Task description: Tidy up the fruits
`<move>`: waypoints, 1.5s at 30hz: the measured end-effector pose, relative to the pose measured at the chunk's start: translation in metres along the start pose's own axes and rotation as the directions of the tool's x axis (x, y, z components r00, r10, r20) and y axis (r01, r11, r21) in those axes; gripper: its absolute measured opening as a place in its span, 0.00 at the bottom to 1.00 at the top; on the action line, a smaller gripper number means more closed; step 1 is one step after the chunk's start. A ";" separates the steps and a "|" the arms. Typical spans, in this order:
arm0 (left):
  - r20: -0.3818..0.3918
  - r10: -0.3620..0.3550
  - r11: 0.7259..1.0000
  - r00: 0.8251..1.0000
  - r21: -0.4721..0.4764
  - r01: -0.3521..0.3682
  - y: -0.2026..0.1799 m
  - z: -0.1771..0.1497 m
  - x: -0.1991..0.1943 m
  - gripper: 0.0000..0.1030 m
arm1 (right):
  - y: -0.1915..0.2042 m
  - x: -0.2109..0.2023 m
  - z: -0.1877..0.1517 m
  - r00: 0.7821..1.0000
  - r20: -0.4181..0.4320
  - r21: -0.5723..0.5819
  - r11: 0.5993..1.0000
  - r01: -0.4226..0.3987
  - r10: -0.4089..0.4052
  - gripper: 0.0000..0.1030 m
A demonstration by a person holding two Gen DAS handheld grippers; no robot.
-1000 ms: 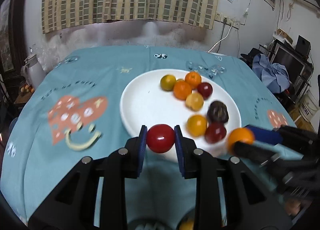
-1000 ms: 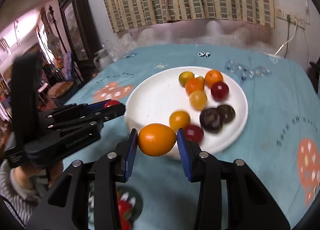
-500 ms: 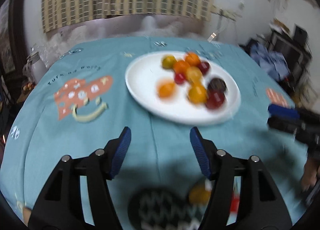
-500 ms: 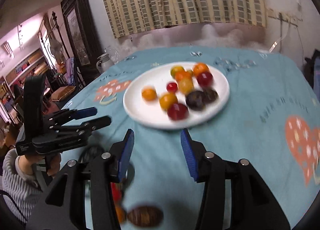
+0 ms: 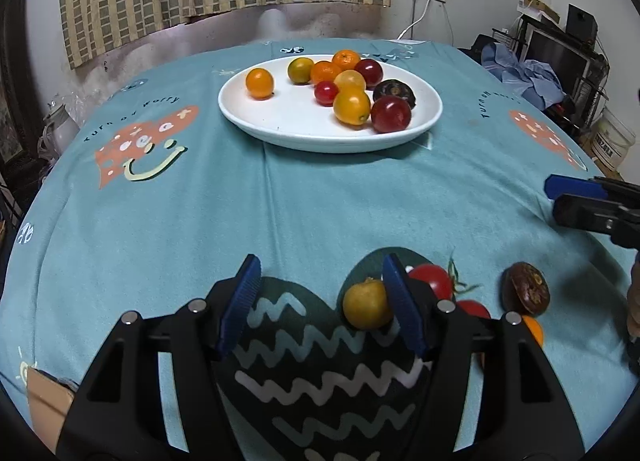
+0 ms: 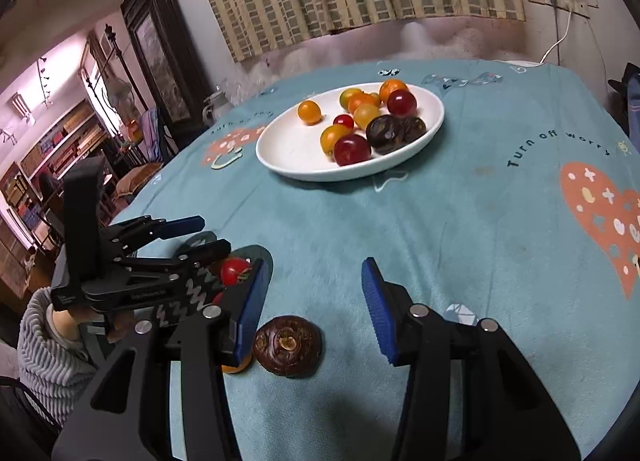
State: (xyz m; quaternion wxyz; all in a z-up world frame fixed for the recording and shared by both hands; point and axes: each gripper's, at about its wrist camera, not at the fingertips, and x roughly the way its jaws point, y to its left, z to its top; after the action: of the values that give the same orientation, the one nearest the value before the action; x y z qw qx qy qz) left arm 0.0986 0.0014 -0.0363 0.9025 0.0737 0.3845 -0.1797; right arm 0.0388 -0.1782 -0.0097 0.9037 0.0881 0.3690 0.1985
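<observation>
A white plate (image 5: 304, 129) (image 6: 296, 157) on the teal cloth holds several small fruits: orange, red, yellow and dark brown. My left gripper (image 5: 324, 307) is open and empty near the table's front edge; a yellow fruit (image 5: 366, 304) lies just inside its right finger. Red tomatoes (image 5: 434, 281) and a dark brown fruit (image 5: 526, 288) lie to its right. My right gripper (image 6: 314, 311) is open and empty; the dark brown fruit (image 6: 288, 345) lies on the cloth by its left finger. The left gripper (image 6: 188, 239) shows in the right wrist view.
The table wears a teal cloth (image 5: 320, 201) with heart prints. A dark heart patch (image 5: 320, 361) lies under the left gripper. The right gripper (image 5: 580, 197) enters the left wrist view at the right edge. A curtain, cabinet and shelves stand beyond the table.
Both grippers let go of their fruits, a red tomato and an orange, onto the plate, opened, and pulled back to the near edge of the table over the loose fruits.
</observation>
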 end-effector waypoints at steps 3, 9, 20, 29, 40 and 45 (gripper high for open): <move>-0.008 -0.027 0.999 1.000 0.034 0.027 -0.007 -0.007 -0.004 0.64 | -0.001 -0.001 -0.001 1.000 0.000 0.004 1.000 0.004 -0.004 0.47; -0.040 -0.083 0.995 0.996 0.051 0.085 -0.010 -0.013 -0.003 0.60 | -0.003 -0.001 -0.002 1.000 -0.002 0.006 1.000 0.006 -0.006 0.47; -0.080 -0.117 0.987 0.990 0.103 0.125 -0.024 -0.020 0.001 0.26 | -0.005 -0.001 -0.006 1.000 -0.016 0.007 1.000 0.001 0.000 0.47; -0.027 -0.083 0.996 0.996 0.018 0.083 -0.002 -0.012 -0.005 0.26 | 0.020 0.008 -0.025 0.994 -0.109 -0.103 0.994 -0.029 0.018 0.47; -0.045 -0.084 0.996 0.995 0.035 0.086 -0.007 -0.013 -0.001 0.26 | 0.037 0.025 -0.046 0.984 -0.168 -0.207 0.978 0.019 -0.055 0.44; -0.025 -0.090 0.995 0.996 0.035 0.090 -0.009 -0.011 -0.003 0.26 | 0.033 0.013 -0.038 0.994 -0.106 -0.185 0.983 0.014 -0.034 0.43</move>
State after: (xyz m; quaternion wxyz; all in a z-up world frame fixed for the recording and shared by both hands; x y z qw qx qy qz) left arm 0.0857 -0.0026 -0.0416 0.8874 0.0745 0.3947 -0.2262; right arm 0.0113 -0.1420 -0.0348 0.8889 -0.0113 0.3987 0.2252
